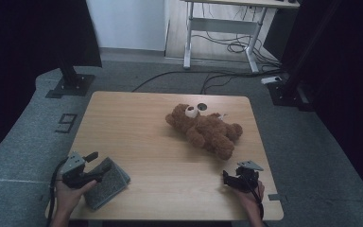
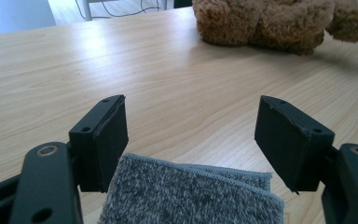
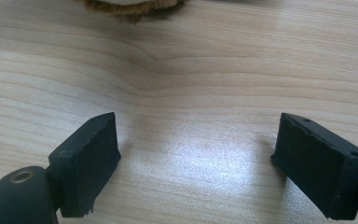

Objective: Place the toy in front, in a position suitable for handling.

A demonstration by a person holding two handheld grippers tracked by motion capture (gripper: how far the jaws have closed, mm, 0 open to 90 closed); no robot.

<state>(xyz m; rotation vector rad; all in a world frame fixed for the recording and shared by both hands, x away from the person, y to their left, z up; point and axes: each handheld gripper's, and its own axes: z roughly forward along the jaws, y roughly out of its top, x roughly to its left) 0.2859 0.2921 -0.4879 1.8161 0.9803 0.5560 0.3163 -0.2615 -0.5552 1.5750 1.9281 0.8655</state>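
One folded grey terry cloth, nubbly with stitched edges, is lying at the lower left of the pale woodgrain desk. The left gripper is hovering over it, jaws spread, nothing pinched. The right gripper at lower right is gaping over bare wood. One shaggy brown teddy bear is sprawling upper right of centre.

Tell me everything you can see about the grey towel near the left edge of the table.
The grey towel is a folded cloth of fuzzy, mottled grey pile with a stitched hem along its edges. It lies flat on the wooden table at the near left corner, turned at an angle to the table edge. In the left gripper view its folded layers show, sitting low between the open jaws of the left hand-held gripper, whose pads do not press on it.
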